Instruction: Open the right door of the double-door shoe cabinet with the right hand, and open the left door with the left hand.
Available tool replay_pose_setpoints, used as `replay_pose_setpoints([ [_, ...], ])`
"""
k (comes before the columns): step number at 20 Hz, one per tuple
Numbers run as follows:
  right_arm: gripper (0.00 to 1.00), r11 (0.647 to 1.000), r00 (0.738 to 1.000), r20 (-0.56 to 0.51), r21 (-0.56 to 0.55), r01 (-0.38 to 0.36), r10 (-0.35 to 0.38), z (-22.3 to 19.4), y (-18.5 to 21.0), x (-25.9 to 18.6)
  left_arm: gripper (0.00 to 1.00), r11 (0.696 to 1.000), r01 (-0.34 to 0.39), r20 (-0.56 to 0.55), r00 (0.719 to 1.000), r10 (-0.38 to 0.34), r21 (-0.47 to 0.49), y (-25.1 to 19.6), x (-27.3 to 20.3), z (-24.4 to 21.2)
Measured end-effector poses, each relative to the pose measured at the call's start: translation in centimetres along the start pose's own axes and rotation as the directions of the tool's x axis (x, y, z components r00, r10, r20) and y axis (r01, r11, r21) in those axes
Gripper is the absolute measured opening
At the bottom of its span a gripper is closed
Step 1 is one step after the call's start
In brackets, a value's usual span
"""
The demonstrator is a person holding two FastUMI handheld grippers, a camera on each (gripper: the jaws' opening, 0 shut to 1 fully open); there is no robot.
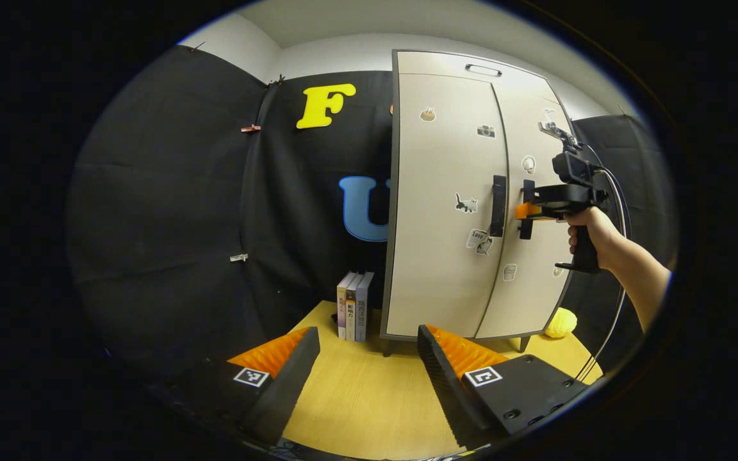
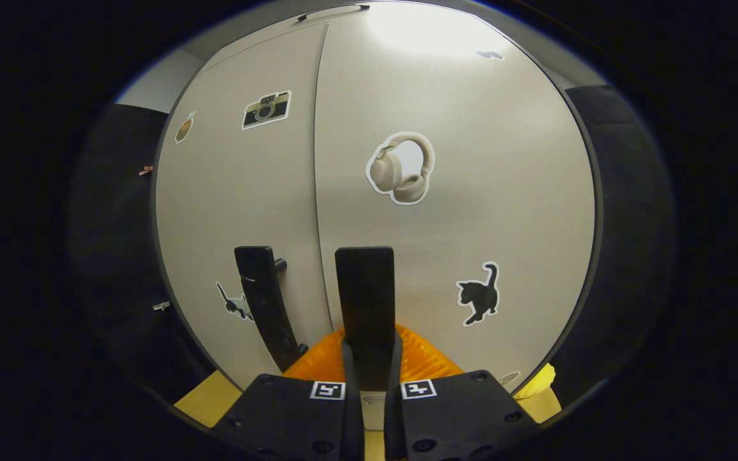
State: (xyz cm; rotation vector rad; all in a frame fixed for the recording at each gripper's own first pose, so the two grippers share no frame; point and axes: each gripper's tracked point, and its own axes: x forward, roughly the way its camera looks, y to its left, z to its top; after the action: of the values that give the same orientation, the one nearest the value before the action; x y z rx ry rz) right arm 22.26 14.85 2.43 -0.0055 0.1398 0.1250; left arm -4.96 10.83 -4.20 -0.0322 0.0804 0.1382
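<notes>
Fingers (image 2: 350, 374) tight on right handle (image 2: 364, 307) — both doors flush.

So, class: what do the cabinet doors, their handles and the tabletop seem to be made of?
Cabinet doors: probably painted or laminated board, smooth beige, faint sheen. Handles: matte black, plastic or coated metal; unclear. Tabletop: pale wood-look surface with fine grain lines, perhaps laminate.

A tall pale beige shoe cabinet (image 1: 446, 211) with a dark frame stands upright on short legs on a wooden floor. Its two doors are both closed, meeting at a thin vertical seam. The left door (image 1: 439, 256) carries small stickers, among them a camera and a cat. The right door (image 2: 459, 192) carries a headphones sticker and a black cat sticker. Each door has a black vertical bar handle beside the seam: the left handle (image 1: 499, 206) and the right handle (image 2: 364, 301).
</notes>
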Motion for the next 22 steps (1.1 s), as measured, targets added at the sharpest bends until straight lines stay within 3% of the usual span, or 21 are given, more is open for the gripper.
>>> replay_pose_setpoints([
  [9,0.17,0.997,0.998,0.004,0.017,-0.069,0.069,0.2,-0.5,-2.3,0.95,0.999,0.044,0.004,0.999,-0.044,0.031,-2.9,-0.7,1.0],
  [14,0.16,0.987,0.987,0.013,0.018,-0.16,0.16,0.2,-0.9,-3.5,0.95,0.998,0.027,0.02,0.999,-0.028,0.048,-6.7,-1.0,2.0],
  [22,0.16,0.947,0.947,0.016,-0.008,-0.322,0.322,0.2,-1.8,-5.4,0.95,0.999,-0.009,0.049,0.999,0.007,0.036,-13.7,-1.2,3.3],
])
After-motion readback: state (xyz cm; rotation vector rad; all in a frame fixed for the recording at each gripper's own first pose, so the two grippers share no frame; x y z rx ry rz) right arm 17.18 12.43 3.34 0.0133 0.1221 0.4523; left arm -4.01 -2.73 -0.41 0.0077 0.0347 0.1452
